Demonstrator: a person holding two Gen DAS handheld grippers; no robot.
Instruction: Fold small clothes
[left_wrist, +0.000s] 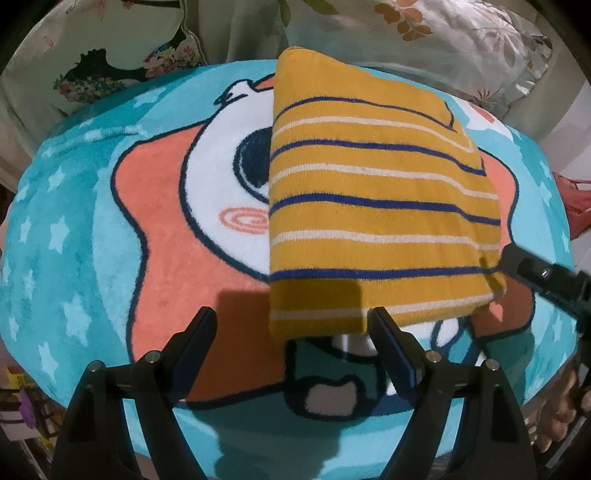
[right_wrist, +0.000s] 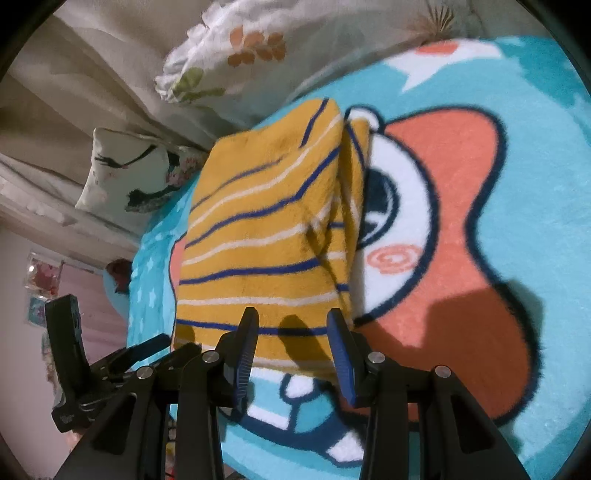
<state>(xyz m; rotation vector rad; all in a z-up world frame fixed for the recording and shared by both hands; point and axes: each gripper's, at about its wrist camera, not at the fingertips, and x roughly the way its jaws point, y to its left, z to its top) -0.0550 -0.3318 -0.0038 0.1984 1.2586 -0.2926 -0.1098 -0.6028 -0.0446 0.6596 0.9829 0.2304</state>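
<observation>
Lying folded on the fluffy teal cartoon blanket (left_wrist: 74, 258), the mustard-yellow striped knit garment (left_wrist: 369, 206) sits just ahead of both grippers. Left gripper (left_wrist: 291, 325) gapes wide, empty. Right gripper (right_wrist: 293, 325) is half-open, holding nothing. Garment's underside layers are hidden.

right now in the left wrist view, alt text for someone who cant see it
A folded mustard-yellow garment with blue and white stripes lies on a teal cartoon blanket. The left gripper hangs open at its near edge, holding nothing. The right gripper's tip sits at the garment's right side, with floral pillows behind.
</observation>
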